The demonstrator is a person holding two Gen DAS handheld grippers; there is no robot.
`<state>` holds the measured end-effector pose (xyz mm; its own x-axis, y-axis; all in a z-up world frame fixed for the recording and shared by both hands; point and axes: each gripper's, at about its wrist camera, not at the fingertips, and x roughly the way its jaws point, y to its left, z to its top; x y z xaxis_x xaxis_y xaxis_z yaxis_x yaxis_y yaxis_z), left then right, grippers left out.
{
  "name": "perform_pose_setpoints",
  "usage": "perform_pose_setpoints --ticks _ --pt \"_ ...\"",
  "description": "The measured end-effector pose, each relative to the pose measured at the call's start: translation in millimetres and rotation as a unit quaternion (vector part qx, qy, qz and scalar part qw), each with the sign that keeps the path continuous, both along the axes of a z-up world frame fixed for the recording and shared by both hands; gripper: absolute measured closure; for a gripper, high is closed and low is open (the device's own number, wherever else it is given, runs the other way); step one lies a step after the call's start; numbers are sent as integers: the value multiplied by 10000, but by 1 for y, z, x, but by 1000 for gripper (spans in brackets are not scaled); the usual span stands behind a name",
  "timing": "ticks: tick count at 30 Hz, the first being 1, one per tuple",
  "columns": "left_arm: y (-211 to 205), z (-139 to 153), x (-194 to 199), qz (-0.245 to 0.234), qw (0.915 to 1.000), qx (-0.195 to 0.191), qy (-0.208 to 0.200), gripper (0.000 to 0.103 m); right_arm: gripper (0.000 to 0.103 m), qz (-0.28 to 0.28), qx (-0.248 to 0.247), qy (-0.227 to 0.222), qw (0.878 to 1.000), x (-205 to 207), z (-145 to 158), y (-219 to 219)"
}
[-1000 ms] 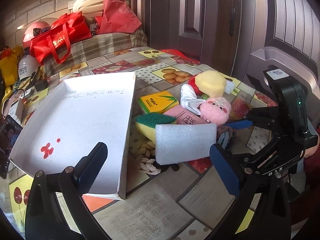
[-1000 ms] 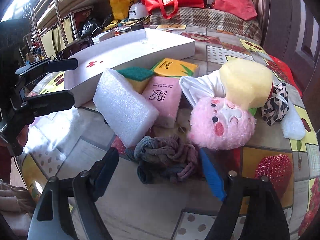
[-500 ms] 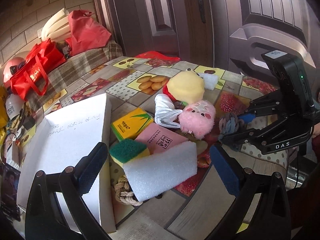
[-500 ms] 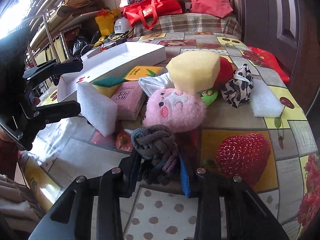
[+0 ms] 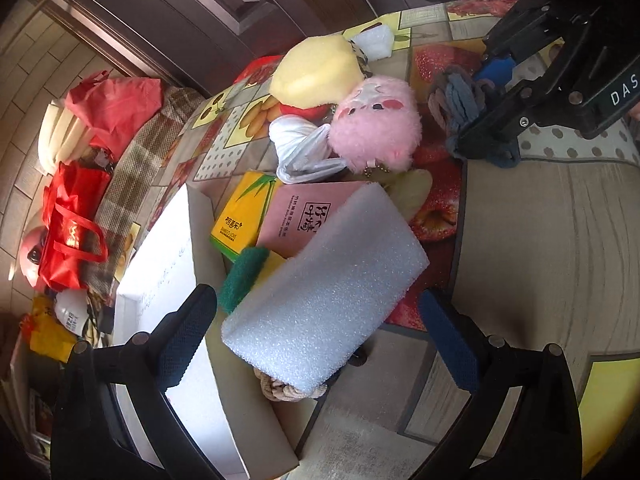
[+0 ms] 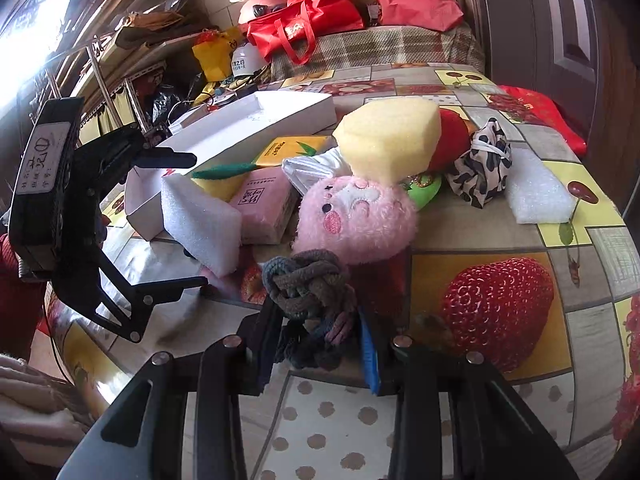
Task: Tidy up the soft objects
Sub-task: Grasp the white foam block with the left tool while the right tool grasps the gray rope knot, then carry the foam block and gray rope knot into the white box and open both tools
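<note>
The right tongs are pinching the knotted grey rope low over the table, while the left tongs are hovering spread around the white foam block.

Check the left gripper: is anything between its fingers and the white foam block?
Nothing visible. The left gripper is open, and the white foam block lies directly ahead between its fingers. The block leans on the green-topped sponge and pink packet, with a knotted rope partly under it.
</note>
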<state>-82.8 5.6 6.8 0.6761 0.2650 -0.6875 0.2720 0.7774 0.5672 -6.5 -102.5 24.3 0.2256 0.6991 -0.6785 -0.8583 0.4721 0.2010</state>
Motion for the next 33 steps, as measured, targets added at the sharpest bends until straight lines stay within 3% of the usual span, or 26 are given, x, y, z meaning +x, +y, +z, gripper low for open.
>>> perform_pose_setpoints --ticks 2,5,9,11,15,19,22,25,29,33 --pt "4 -1 2 14 10000 -7 49 27 68 7 18 -8 10000 -1 1 -1" --pt "9 11 -4 7 9990 -425 -104 37 68 -16 187 -98 9998 -3 9 -5" --pt "18 36 -21 175 9889 -1165 -908 37 68 -64 789 -286 9965 -5 28 -18" --pt "27 45 -31 342 9760 -1658 -1372 37 68 -230 1126 -444 9924 -5 38 -21" --pt "54 51 -55 885 9385 -2491 -2221 37 68 -877 1686 -922 9774 -1 49 -24" --pt "79 66 -81 1420 9039 -2780 -2924 37 68 -1379 1890 -1510 9605 -2 56 -20" --pt "92 64 -92 1773 8923 -2744 -3116 37 68 -1588 1995 -1827 9495 -3 61 -17" --pt "104 63 -103 1992 8788 -2871 -3251 37 68 -1578 1959 -1970 9476 -8 62 -9" --pt "112 62 -108 2142 8705 -2919 -3333 37 68 -1388 1922 -2032 9500 -16 60 2" --pt "119 59 -109 2203 8709 -2880 -3318 37 68 -1133 1911 -2081 9525 -26 60 20"
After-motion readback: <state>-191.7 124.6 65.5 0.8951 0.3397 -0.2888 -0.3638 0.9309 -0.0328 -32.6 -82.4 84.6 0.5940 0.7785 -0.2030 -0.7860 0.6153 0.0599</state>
